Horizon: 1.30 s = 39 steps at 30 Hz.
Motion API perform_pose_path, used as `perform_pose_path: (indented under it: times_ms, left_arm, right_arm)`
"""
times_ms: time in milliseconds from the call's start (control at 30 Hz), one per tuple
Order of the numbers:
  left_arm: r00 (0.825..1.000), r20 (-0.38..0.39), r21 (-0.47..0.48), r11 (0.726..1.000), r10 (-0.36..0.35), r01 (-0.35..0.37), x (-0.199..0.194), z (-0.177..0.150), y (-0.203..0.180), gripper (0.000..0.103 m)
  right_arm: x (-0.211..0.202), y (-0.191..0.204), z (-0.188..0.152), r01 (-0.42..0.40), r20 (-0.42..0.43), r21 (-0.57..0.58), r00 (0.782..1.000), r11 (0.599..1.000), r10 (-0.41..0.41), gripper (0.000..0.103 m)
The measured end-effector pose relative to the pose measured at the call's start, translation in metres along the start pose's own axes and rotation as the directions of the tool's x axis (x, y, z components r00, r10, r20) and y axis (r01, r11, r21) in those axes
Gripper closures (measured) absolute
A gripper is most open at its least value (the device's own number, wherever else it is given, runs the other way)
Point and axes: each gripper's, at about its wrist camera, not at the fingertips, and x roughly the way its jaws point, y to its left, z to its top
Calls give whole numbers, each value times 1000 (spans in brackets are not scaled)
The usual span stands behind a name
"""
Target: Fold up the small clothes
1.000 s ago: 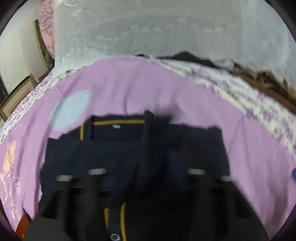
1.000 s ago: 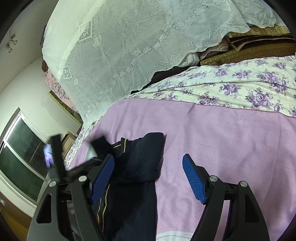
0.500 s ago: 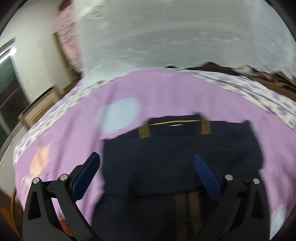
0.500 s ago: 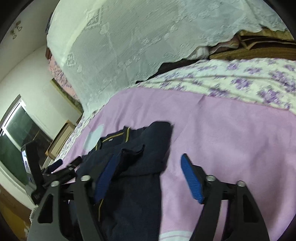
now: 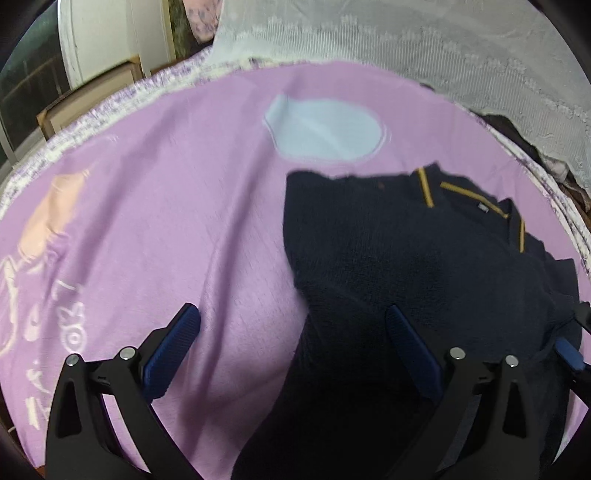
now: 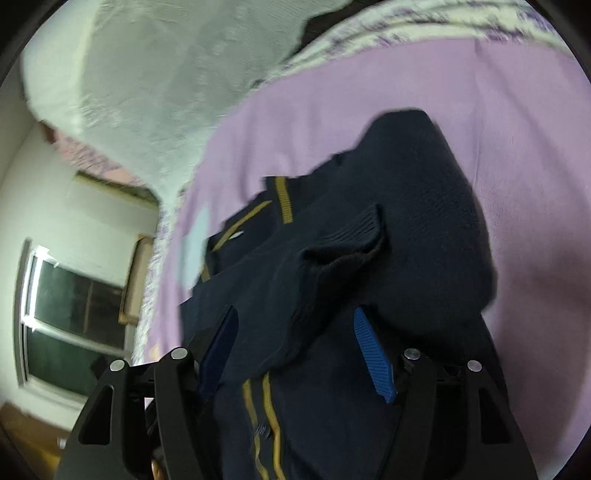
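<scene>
A navy knit garment [image 5: 406, 258] with yellow stripes at the collar lies on the purple sheet [image 5: 184, 221], with a sleeve folded across its chest [image 6: 340, 243]. My left gripper [image 5: 291, 332] is open wide over the garment's left edge. One pad [image 5: 177, 339] hangs over bare sheet and the other [image 5: 406, 343] over the dark cloth, and neither grips anything. My right gripper [image 6: 295, 343] hovers low over the garment's lower front with folded cloth lying between its blue pads [image 6: 373, 358], which do not press on it. Its tip [image 5: 569, 350] shows at the left wrist view's right edge.
A pale blue oval patch [image 5: 325, 133] and cartoon print [image 5: 48, 229] mark the sheet. White lace bedding [image 6: 147, 74] is heaped beyond, with floral bedding [image 6: 406, 26] beside it. A window [image 6: 74, 314] and wooden furniture [image 5: 85, 103] stand off the bed's left side.
My left gripper opened wider and slid left, so the garment now sits right of it. My right gripper dropped closer, rolled, and narrowed a little over the garment.
</scene>
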Motion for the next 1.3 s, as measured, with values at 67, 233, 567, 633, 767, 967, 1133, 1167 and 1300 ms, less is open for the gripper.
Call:
perform_pose_path:
  times_ms: [67,233,567,633,767,967,1133,1167,1300]
  left_arm:
    - [1000,-9,-17,1000,-19,19,1,0,3,4]
    - [1000,18,6,1000,2,-2,-3,-4,-3,4]
    - [998,37,60,997,51,-53,-6,-8,-10,4]
    - [995,75,25,997,71,-73,-15,-7,-3,4]
    - [980,199,-68,998,25,-11,-45,1,12,4]
    - [990,28,98,985,137,-139,16,5,-19,4]
    - [990,78,51,991,118,-122,2,2,-9,4]
    - [989,113,46,994,98,-104,-7,-1,-7,4]
    - [988,113,114,987,104,-117,-6,-9,-15,4]
  right_arm:
    - [2,-6,2,-9,45,27,999,1000,8,41]
    - [-20,5,-5,53,241,-134,970,990,-20,90]
    - [-21,-21,8,96,174,-125,982,988,-73,80]
    - [-45,-16,6,185,300,-110,943,977,-145,70]
    - [-63,13,4,199,388,-210,915,957,-106,64]
    - [16,31,-10,257,167,-403,964,879,-205,62]
    - [-8,47,-28,313,278,-475,940,823,-198,58]
    - [-12,52,-32,308,288,-490,940,815,-182,54]
    - [15,50,-44,355,221,-555,935,752,-279,46]
